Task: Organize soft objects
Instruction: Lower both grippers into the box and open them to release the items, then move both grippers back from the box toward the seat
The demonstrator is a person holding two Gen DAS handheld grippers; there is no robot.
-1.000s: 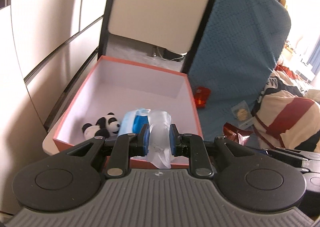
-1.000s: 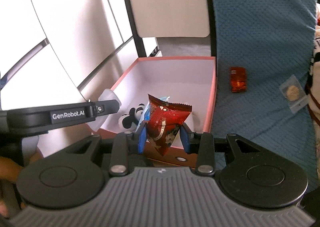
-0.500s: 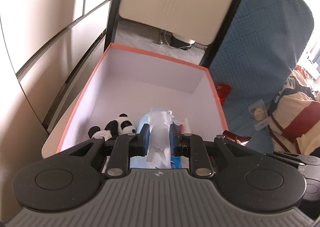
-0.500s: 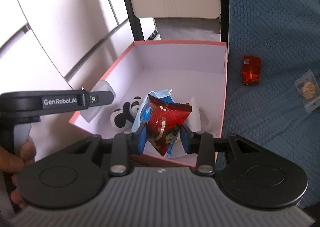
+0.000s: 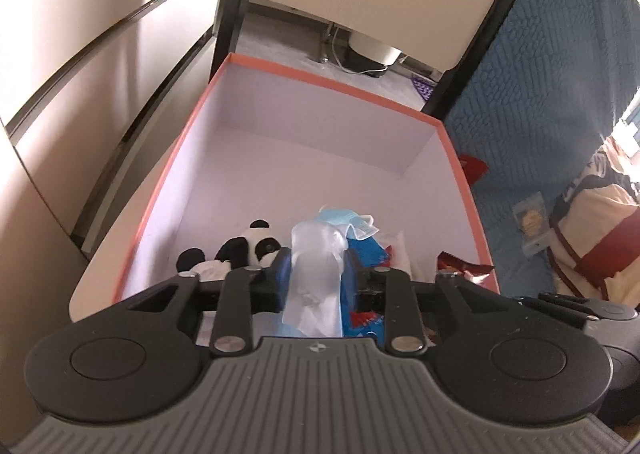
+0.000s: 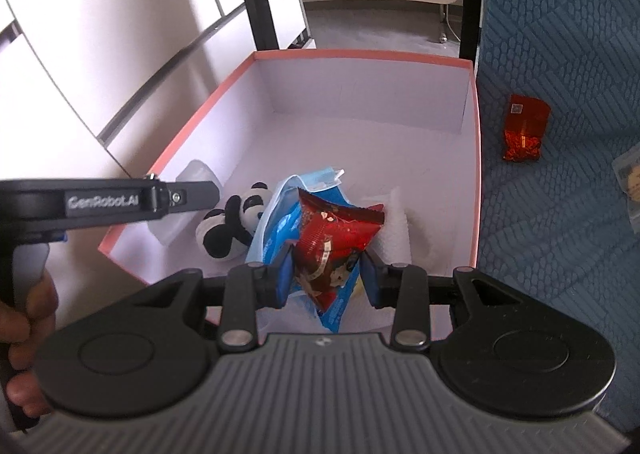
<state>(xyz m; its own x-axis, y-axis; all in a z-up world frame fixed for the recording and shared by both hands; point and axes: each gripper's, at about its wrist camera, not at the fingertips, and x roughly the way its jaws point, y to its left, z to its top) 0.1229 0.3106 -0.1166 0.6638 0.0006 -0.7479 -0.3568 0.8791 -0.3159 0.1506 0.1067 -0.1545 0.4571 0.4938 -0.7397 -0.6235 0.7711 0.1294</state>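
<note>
A pink-rimmed box (image 5: 332, 84) (image 6: 360, 54) with white walls sits below both grippers. In it lie a panda plush (image 5: 256, 246) (image 6: 228, 230), a blue face mask (image 5: 340, 216) (image 6: 316, 178), a blue packet and a white soft item (image 6: 400, 230). My left gripper (image 5: 316, 278) hangs over the box's near end. Its jaws are opening, with a clear plastic pouch (image 5: 316, 266) upright between the blue pads and still touching them. My right gripper (image 6: 326, 278) is shut on a red snack packet (image 6: 336, 234) above the box's contents.
An orange-red packet (image 6: 524, 126) and a clear-wrapped cookie (image 5: 532, 222) lie on the blue quilted cover (image 6: 560, 34) right of the box. A striped cloth bundle (image 5: 592, 246) lies further right. White cabinet doors (image 5: 80, 54) stand to the left, black chair legs behind. A hand (image 6: 24, 334) holds the left gripper.
Both grippers have come forward and down over the box with their packets. The left jaws have spread a little wider around the clear pouch.
</note>
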